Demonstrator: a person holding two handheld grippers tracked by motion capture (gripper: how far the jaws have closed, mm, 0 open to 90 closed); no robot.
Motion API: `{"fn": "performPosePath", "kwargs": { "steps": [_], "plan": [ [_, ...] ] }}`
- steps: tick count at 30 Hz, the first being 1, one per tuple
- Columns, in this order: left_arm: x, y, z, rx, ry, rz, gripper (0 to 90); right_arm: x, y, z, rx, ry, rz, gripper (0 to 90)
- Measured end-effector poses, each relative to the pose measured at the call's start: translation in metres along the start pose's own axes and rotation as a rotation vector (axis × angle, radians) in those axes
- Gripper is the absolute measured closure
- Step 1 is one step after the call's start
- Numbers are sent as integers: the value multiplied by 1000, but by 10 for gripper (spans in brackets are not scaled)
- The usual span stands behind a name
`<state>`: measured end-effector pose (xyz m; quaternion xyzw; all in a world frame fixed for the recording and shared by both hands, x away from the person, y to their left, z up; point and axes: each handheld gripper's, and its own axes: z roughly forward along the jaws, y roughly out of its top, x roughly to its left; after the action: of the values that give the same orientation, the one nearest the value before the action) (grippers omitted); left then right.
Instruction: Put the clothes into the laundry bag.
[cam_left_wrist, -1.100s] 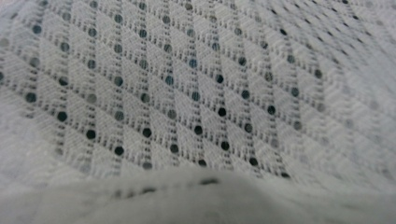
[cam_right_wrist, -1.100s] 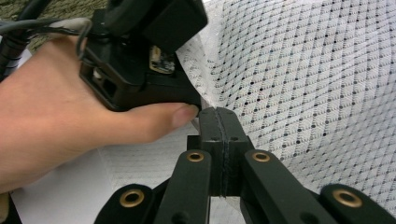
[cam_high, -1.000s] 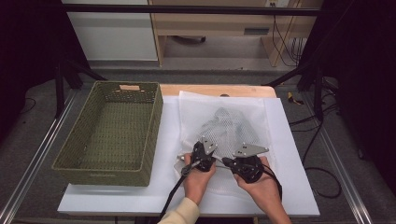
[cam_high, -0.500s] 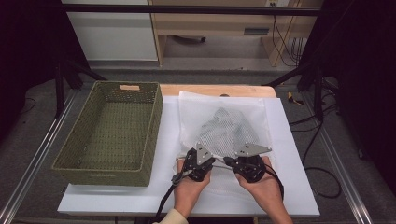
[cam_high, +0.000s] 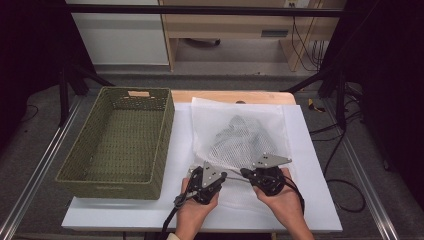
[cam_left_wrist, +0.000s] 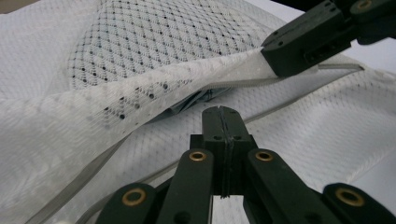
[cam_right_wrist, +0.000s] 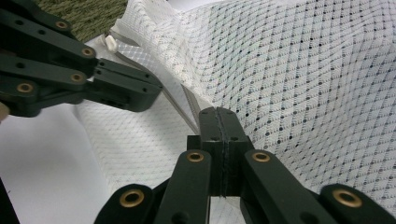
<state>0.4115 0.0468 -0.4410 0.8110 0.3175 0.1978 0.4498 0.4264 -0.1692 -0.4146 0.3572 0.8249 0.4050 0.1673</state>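
The bag (cam_high: 240, 140) was white net cloth, thin and full of tiny holes, with soft grey cloth showing through it. A smooth white strip (cam_left_wrist: 299, 77) ran along its open edge. The left tongs (cam_high: 222, 176) and the right tongs (cam_high: 245, 172) were black plastic, matt and hard, with small shiny brass-coloured rings at the joints. A flat grey plate (cam_high: 271, 160) looked like dull metal. The basket (cam_high: 107, 177) was rough, woven and green. The bench (cam_high: 310, 150) had a smooth white top with a pale wood edge at the back.
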Motion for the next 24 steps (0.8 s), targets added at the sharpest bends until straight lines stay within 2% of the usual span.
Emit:
{"fn": "performPosePath", "kwargs": {
  "steps": [14,15,17,19,24],
  "plan": [
    [10,-21,-33,-24,10,-29,893,1,-1,2,7,4,-3,900],
    [11,-21,-36,-32,14,-39,848,2,-2,3,9,4,-4,900],
    [13,-20,-46,-52,37,-42,814,3,-2,3,12,6,-4,900],
    [13,-19,-50,-61,43,-44,766,3,-2,3,9,6,-5,900],
    [13,-20,-68,-86,85,-48,588,2,-2,2,11,7,-7,900]
  ]
}}
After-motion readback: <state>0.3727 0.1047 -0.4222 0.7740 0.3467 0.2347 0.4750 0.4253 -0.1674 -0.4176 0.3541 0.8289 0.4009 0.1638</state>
